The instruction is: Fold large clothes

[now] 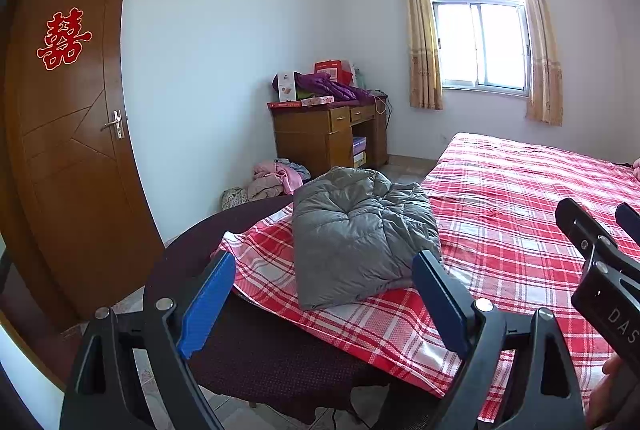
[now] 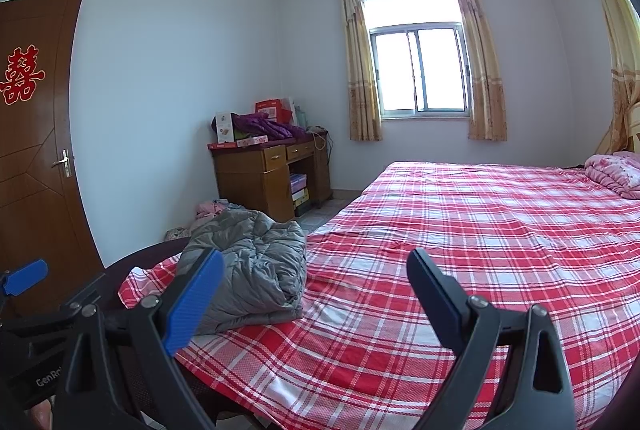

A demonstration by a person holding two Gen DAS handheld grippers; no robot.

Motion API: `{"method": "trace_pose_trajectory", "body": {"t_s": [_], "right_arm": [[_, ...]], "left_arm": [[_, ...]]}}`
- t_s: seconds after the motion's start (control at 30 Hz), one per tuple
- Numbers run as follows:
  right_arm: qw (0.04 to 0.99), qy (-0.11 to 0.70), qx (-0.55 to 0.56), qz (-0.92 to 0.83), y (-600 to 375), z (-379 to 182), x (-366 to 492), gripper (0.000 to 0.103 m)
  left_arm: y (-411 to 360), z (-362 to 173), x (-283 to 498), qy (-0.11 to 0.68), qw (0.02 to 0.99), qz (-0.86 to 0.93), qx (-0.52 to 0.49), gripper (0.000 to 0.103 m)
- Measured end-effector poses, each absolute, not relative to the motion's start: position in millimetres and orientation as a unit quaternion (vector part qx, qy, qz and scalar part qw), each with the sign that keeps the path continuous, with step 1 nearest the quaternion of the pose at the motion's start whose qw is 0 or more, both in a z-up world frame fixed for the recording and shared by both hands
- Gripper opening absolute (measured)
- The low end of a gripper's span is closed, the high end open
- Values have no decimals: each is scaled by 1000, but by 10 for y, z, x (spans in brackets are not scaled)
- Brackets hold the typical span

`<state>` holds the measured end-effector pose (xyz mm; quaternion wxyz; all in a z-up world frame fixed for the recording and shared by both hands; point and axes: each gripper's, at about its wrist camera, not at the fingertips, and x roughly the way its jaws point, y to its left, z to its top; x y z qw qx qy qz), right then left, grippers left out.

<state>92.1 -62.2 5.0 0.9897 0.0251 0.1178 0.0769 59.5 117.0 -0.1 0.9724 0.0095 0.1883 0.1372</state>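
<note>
We see the grey quilted jacket [image 1: 360, 234] folded in a bundle at the near left corner of the bed [image 1: 520, 189], on the red plaid sheet [image 2: 460, 250]. Our left hand-held gripper [image 1: 324, 294] hangs above the bed edge, jaws spread wide, holding nothing. Our right hand-held gripper [image 2: 316, 294] likewise gapes wide, empty, just right of the jacket.

My two wrist views look along spread fingers, from the bed's [image 2: 460, 230] foot toward the window [image 1: 480, 45]; both share the jacket [image 1: 356, 234] ahead.
</note>
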Motion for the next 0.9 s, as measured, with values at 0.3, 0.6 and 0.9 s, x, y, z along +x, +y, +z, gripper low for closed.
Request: {"method": "trace_pose_trajectory", "body": {"t_s": [0.3, 0.6, 0.9], "right_arm": [[989, 120, 24, 79, -604, 49, 917, 95], [990, 118, 23, 78, -602, 55, 909, 95], [990, 118, 23, 77, -607, 47, 910, 95]], "left_arm": [[1163, 0, 594, 189, 972, 138, 8, 90], [1177, 13, 595, 182, 973, 142, 12, 90], [1177, 23, 649, 177, 971, 155, 30, 90]]}}
